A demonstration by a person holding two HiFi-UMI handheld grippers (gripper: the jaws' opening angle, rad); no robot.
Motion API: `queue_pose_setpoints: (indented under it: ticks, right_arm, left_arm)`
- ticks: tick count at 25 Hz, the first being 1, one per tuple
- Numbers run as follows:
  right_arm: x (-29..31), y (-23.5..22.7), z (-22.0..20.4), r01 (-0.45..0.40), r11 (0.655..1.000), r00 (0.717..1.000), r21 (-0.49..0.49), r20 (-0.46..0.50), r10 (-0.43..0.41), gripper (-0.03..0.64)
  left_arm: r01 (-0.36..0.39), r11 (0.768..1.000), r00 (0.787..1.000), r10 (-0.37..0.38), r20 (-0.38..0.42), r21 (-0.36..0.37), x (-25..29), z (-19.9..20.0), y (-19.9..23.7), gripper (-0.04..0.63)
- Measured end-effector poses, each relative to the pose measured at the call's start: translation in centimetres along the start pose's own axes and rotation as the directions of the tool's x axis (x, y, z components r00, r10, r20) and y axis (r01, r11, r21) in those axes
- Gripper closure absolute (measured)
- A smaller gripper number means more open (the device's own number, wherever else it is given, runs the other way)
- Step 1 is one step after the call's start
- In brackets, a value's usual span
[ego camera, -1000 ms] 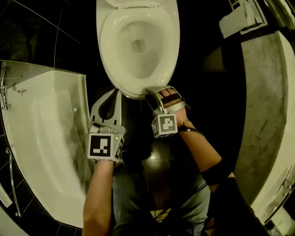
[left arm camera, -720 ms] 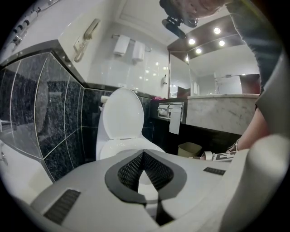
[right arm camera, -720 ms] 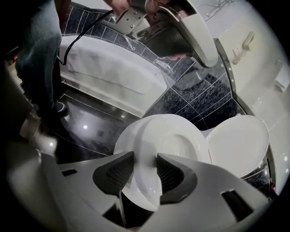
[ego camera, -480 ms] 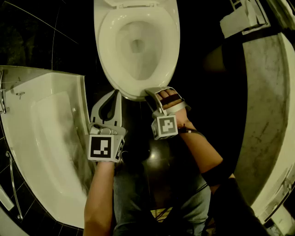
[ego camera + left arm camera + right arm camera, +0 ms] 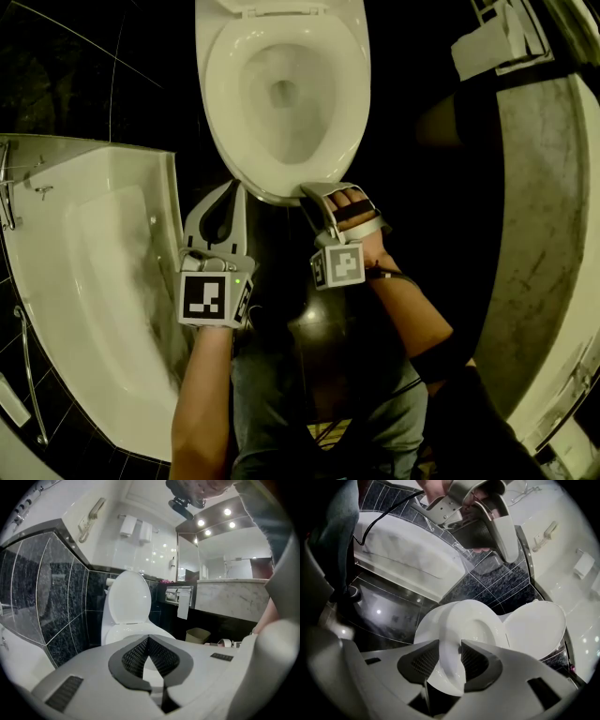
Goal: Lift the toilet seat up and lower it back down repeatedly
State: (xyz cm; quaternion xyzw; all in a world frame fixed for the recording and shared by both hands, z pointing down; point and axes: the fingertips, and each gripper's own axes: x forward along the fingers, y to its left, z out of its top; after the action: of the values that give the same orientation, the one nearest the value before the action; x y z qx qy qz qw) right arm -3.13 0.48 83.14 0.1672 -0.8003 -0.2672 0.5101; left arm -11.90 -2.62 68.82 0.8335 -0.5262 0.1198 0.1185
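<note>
White oval plastic toilet seat [image 5: 221, 89] lies down over the white ceramic bowl [image 5: 281, 103], while the rounded white lid [image 5: 274, 7] stands raised behind it, against the cistern. The toilet sits at the top middle of the head view, on a dark glossy tiled floor [image 5: 141, 84].

The right gripper [image 5: 317, 190], pale grey with a marker cube at its back, reaches the front edge of the seat from below right. In the right gripper view its jaws have just been closing, and the seat's front rim [image 5: 446, 625] stands between the two ribbed dark pads [image 5: 421, 660], which meet it on either side, so this tool is clamped on the rim. Whether the rim has come off the bowl at all cannot be told.

The left gripper [image 5: 235, 189] hangs to the left of the bowl's front, close to it but apart from it, between the toilet and the curved white bathtub [image 5: 94, 281]. In the left gripper view its jaws are pressed together at the tips [image 5: 148, 639] with nothing between them, and it points level at the toilet with the lid [image 5: 127, 597] upright beyond.

A grey stone counter [image 5: 539, 234] curves along the right of the head view.
</note>
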Motion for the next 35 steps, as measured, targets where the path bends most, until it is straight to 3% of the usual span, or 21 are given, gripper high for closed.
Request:
queue_pose_setpoints:
  ticks: [10,18,35]
  right_arm:
    - [-4.9,-4.2,2.2,0.015,0.997,0.999,0.080,0.038,-0.018,0.472]
    - [-10.0,-11.5,4.7,0.040,0.989,0.997,0.140,0.058,-0.048,0.492]
    - [-14.3,-27.3,6.8,0.068,0.957,0.994,0.281,0.058,-0.088,0.495]
  left_arm:
    - [0.005,1.000,1.000,-0.005,0.001,0.009,-0.2,5.3,-0.2,0.607]
    - [-0.007,1.000,1.000,0.007,0.021,0.011,-0.9,13.2,0.1,0.607]
    - [-0.073,0.997,0.996,0.072,0.055,0.033,-2.0,27.8,1.9,0.607]
